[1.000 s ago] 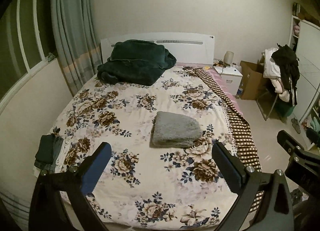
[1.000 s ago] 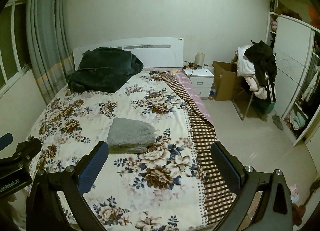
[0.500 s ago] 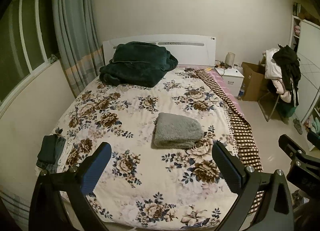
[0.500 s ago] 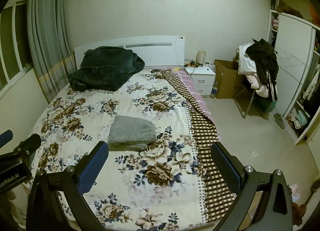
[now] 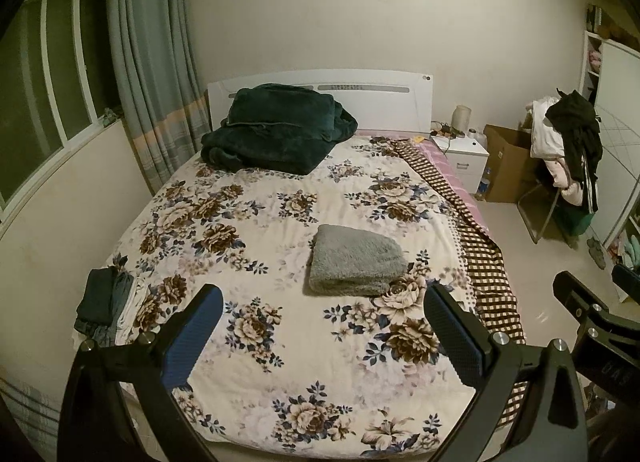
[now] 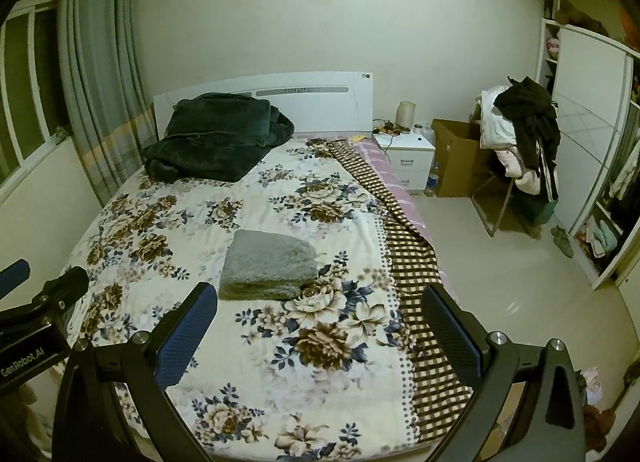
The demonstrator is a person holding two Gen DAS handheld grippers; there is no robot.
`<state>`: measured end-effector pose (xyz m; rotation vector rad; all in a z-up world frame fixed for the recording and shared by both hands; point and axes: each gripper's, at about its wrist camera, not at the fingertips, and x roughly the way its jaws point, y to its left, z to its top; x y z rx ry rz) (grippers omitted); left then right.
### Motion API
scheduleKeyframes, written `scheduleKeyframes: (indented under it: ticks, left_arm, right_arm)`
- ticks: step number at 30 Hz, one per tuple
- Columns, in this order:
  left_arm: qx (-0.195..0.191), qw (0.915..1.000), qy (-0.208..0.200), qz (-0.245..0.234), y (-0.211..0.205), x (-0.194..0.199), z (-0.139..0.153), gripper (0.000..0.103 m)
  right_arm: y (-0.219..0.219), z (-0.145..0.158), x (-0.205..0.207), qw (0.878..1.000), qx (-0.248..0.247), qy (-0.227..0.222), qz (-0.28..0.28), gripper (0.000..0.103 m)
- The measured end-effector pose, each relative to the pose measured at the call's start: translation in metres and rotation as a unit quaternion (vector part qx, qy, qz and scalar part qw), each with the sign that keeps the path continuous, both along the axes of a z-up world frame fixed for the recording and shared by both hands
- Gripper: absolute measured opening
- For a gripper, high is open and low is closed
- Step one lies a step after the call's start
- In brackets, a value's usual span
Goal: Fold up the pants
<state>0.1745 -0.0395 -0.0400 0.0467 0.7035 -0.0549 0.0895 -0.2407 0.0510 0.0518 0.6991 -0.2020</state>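
Presently, the pants (image 5: 354,262) lie folded into a compact grey, fleecy bundle on the bed (image 5: 260,402), near the middle of the floral cover and toward the foot end. The left gripper (image 5: 322,326) hangs above the foot of the bed, jaws spread wide and released, holding nothing; the bundle sits beyond and between its fingers, not touched. The right gripper (image 6: 320,322) is likewise held above the foot end, jaws wide apart and empty, with the pants ahead and left of centre, clear of both fingers. A dark green blanket (image 5: 276,128) is heaped at the head end against the white headboard (image 5: 380,90). A small stack of dark and pale clothes (image 5: 108,304) rests at the bed's left edge, well apart from the pants. A checked sheet (image 6: 412,258) drapes down the right side. Beyond it stand a nightstand (image 6: 408,154), a cardboard box (image 6: 456,158) and a chair (image 6: 520,142) piled with clothing. Curtains (image 5: 156,62) hang by the window on the left.
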Motion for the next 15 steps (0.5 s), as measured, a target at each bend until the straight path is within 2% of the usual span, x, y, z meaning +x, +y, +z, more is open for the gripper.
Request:
scheduleKeyframes:
  ticks: [15]
  left_arm:
    - [-0.004, 1.0000, -0.006, 0.003, -0.0035, 0.0022, 0.0094, 0.103]
  right_arm:
    - [0.0043, 0.0046, -0.0020, 1.000, -0.001, -0.009, 0.002, 0.103]
